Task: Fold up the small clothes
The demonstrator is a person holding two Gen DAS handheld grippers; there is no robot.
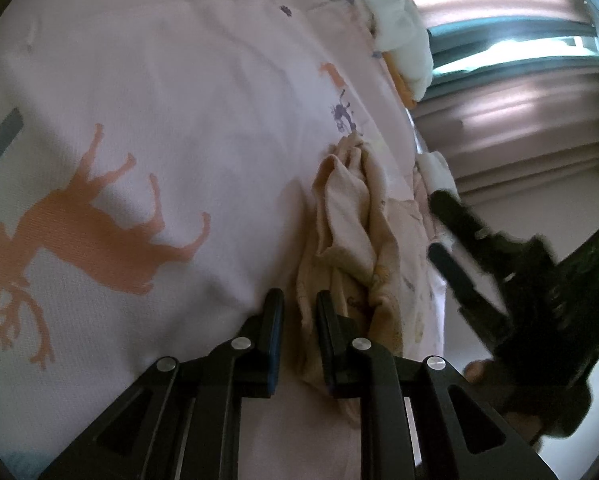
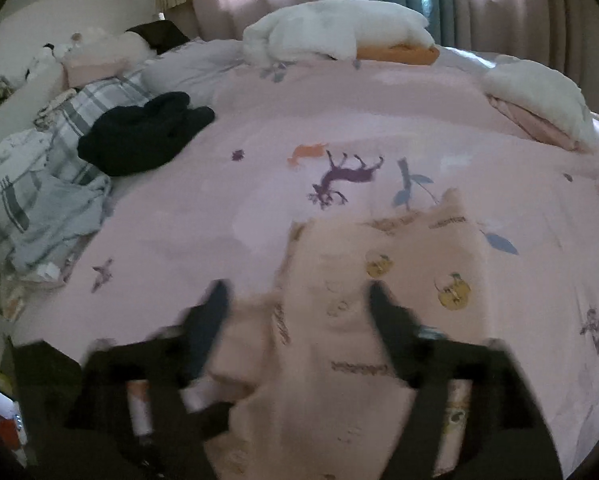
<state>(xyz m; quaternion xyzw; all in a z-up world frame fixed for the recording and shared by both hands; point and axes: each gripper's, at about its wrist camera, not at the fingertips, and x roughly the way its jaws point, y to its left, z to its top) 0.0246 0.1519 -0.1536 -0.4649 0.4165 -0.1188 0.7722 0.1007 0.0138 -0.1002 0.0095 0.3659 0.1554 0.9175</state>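
**Inspector:** Start with the left gripper [image 1: 297, 300]. State?

**Assistant:** Jaws narrow, and a bunched fold of the small peach garment [image 1: 351, 224] runs between them. The pads appear to pinch its near edge, so I record it as clamped on the cloth.

**Inspector:** And the right gripper [image 2: 297, 292]?

**Assistant:** Jaws stand wide apart, nothing pressed between them. The frame is smeared, but the garment [image 2: 379, 280] lies flat under and beyond the fingers, not gripped. In the left view the same gripper [image 1: 439, 224] hangs just beside the cloth's far side, spread.

**Inspector:** Where is the garment?

**Assistant:** On the pink bedspread [image 2: 219, 208] printed with animals, near the foot of the bed. A black garment [image 2: 143, 136] and a grey one [image 2: 59, 216] lie well apart, towards the pillows.

**Inspector:** Step in hand?

**Assistant:** My judgement: mid-fold. One side is anchored and gathered by the left, the right is free between grips.

**Inspector:** Next move?

**Assistant:** The right gripper likely needs a fresh hold on an edge or corner, then a carry across, with the left holding firm so the cloth does not drag or crumple.
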